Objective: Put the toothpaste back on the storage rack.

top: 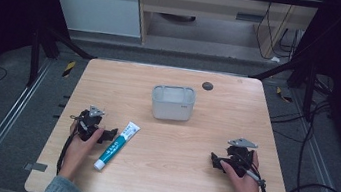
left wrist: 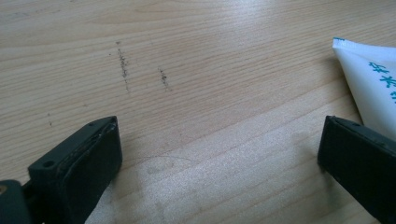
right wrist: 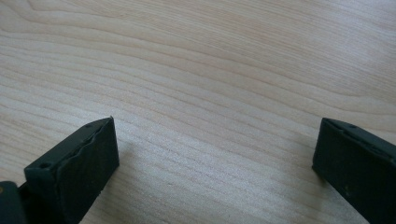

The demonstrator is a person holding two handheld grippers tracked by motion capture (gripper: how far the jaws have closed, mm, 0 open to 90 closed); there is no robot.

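Toothpaste tube (top: 116,146) was seen lying flat on the table (top: 162,175), in front of and to the left of the grey basket (top: 172,103). The left gripper (top: 104,134) was held just beside the tube, jaws spread, nothing between them. The right gripper (top: 220,162) was held well apart from the tube, jaws likewise spread over bare wood.

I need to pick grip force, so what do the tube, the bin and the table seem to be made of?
The tube looks like soft glossy plastic: white and teal print, flat crimped end. The bin seems stiff, translucent, matt grey-white plastic; light shows through its walls. The table looks like pale wood or wood-grain laminate with a slight sheen; which one is unclear.
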